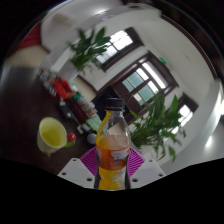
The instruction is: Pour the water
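A clear plastic bottle (pixel 113 148) with orange liquid and a dark cap stands upright between my fingers. My gripper (pixel 112 163) is shut on it, both pink pads (pixel 90 160) pressed against its lower body. A yellow cup (pixel 52 134) sits on the dark table to the left, beyond the fingers. The view is tilted, so the room leans.
Several small bottles and a red object (pixel 66 92) stand on the table beyond the cup. Green potted plants (pixel 158 125) rise right of the bottle and further back (pixel 90 47). Windows (pixel 143 82) fill the far wall.
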`<action>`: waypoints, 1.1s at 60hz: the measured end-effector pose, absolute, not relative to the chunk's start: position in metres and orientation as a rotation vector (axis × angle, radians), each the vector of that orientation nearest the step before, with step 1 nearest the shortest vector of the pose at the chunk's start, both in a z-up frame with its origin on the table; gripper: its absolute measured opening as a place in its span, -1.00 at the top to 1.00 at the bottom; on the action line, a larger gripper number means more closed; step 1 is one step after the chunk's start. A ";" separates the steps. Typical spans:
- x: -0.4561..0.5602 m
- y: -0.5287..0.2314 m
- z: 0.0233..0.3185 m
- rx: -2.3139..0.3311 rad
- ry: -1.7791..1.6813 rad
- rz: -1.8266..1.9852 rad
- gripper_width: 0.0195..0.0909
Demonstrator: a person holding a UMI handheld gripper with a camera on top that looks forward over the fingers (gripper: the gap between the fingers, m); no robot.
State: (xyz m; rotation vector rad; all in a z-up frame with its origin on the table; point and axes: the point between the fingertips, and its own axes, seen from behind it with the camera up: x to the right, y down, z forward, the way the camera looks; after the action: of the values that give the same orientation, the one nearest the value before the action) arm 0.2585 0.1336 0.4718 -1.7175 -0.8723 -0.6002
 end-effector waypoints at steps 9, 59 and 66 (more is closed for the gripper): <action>0.273 0.140 0.462 -1.822 -0.545 -0.227 0.58; 0.298 0.131 0.396 -1.867 -0.187 0.109 -0.63; 0.302 0.097 0.396 -1.873 -0.143 0.099 -0.78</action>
State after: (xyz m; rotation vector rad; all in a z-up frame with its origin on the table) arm 0.3024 0.0971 0.3962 -1.8733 -0.1429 0.0994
